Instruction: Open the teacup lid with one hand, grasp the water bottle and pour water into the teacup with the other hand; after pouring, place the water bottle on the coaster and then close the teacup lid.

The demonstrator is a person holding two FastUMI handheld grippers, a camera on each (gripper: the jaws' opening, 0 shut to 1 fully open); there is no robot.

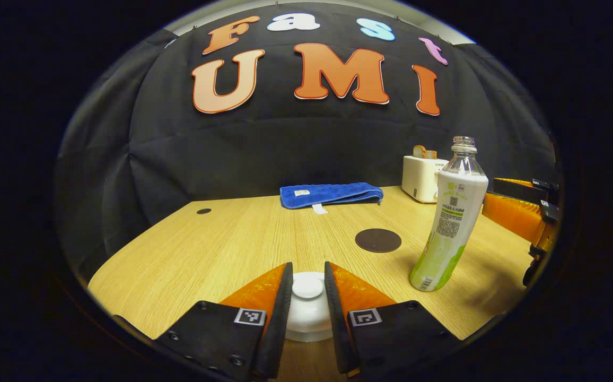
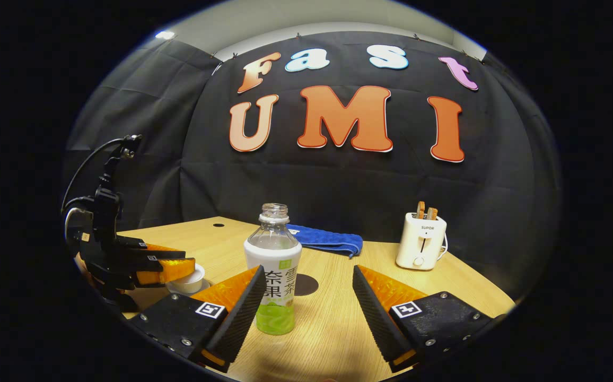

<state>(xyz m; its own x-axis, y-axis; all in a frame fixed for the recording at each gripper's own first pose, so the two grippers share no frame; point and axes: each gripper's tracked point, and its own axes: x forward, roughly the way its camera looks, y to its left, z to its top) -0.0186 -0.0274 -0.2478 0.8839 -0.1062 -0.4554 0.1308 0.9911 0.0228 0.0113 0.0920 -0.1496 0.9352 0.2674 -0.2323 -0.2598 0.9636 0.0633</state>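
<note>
While the left gripper [image 1: 307, 289] closes on the teacup lid's knob [image 1: 307, 287], the uncapped water bottle [image 2: 274, 270] stands between the right gripper's [image 2: 306, 297] open jaws, coaster [image 1: 378, 240] just behind, blue towel [image 1: 331, 194] and toaster [image 2: 421, 241] beyond.

From the left gripper view: lid [image 1: 307, 287] is sitting at 6 o'clock on the table [image 1: 190, 254], on the teacup [image 1: 306, 323]. Bottle [image 1: 449, 223] is standing at 3 o'clock, coaster [image 1: 378, 240] lying just left of it. Towel [image 1: 330, 194] is lying at 12 behind the coaster; toaster [image 1: 422, 178] is sitting at 2, behind the bottle.
</note>
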